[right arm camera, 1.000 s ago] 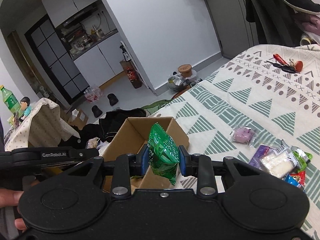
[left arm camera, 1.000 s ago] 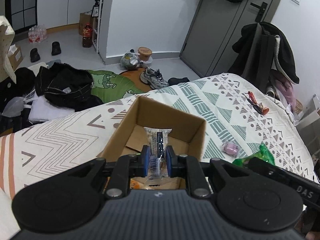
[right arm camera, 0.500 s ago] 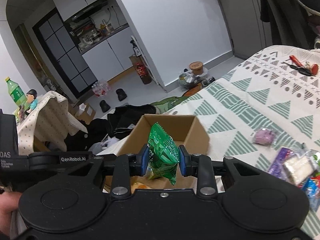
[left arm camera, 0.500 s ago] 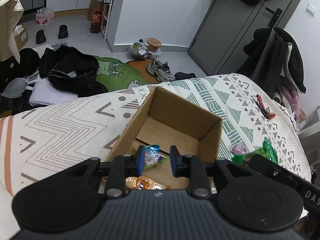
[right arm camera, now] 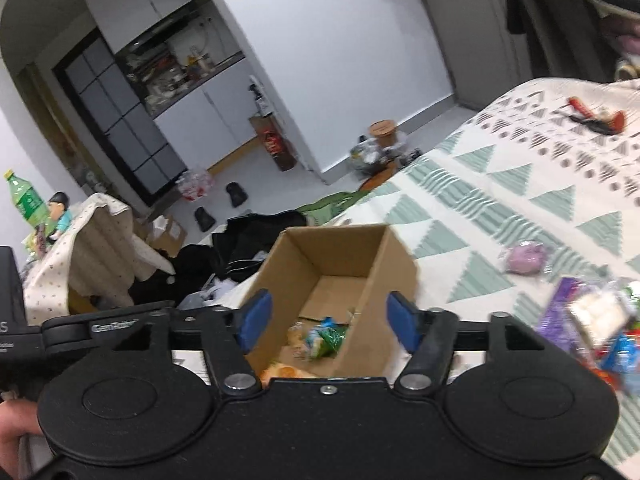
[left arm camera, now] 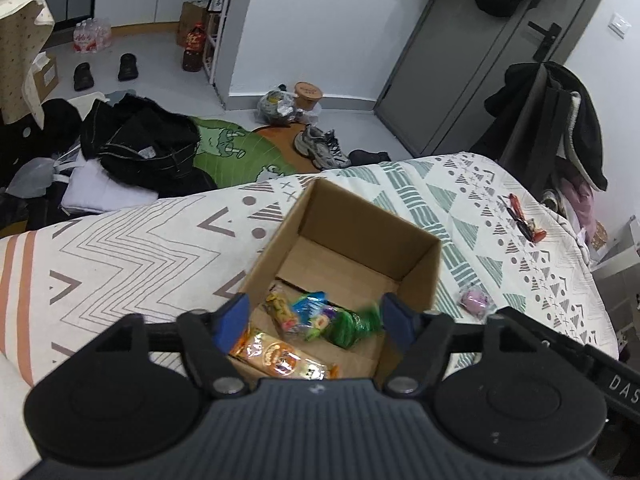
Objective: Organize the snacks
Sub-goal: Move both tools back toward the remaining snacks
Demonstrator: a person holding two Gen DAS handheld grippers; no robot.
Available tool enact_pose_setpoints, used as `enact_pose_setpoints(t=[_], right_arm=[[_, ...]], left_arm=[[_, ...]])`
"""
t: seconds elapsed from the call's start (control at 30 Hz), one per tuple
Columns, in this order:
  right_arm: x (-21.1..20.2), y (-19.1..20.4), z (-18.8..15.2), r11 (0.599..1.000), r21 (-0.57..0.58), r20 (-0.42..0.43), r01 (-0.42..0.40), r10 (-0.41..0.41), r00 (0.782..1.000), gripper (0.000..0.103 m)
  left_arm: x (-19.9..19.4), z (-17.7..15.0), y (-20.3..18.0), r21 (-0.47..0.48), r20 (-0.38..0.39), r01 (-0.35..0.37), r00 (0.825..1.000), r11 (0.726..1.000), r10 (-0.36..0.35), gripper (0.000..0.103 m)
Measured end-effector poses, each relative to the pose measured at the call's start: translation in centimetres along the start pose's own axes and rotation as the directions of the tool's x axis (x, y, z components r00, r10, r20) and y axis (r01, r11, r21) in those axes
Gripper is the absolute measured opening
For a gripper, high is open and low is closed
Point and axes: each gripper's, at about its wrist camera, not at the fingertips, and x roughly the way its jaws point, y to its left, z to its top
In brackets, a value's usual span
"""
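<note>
An open cardboard box (left arm camera: 418, 268) stands on the patterned bedspread (left arm camera: 132, 248); it also shows in the right wrist view (right arm camera: 394, 264). Inside lie several snacks: an orange packet (left arm camera: 276, 358), a blue-topped packet (left arm camera: 310, 306) and a green packet (left arm camera: 354, 322), which also shows in the right wrist view (right arm camera: 330, 338). My left gripper (left arm camera: 316, 318) is open and empty above the box's near end. My right gripper (right arm camera: 330, 318) is open and empty above the box too. A pink snack (left arm camera: 474, 300) and a pile of loose snacks (right arm camera: 592, 320) lie on the bed to the right.
Red-handled tools (left arm camera: 524, 222) lie far right on the bed. Beyond the bed's edge the floor holds black clothes (left arm camera: 140, 140), shoes (left arm camera: 320, 148) and a green mat (left arm camera: 236, 152). A chair with coats (left arm camera: 560, 120) stands by the grey door.
Both grippers opened wide. The left dropped its clear packet into the box first; the right then released the green packet, which now lies in the box.
</note>
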Motion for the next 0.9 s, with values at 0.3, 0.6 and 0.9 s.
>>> enact_pose_setpoints(t=[0.3, 0.6, 0.9], right_arm=[[-3.0, -2.2, -0.3, 0.996, -0.019, -0.029, 0.082, -0.083, 0.996, 0.087], [-5.9, -4.6, -0.7, 0.990, -0.022, -0.032, 0.141, -0.142, 0.989, 0.090], [-8.5, -8.1, -1.9, 0.987, -0.016, -0.052, 0.158, -0.158, 0.986, 0.098]], left_arm=[[-1.0, -1.5, -2.7, 0.022, 0.003, 0.036, 0.999, 0.999, -0.036, 0.085], [-2.2, -3.4, -6.4, 0.072, -0.005, 0.073, 0.997, 0.995, -0.072, 0.086], [-2.6, -5.7, -9.9, 0.116, -0.018, 0.055, 0.998, 0.992, -0.053, 0.086]])
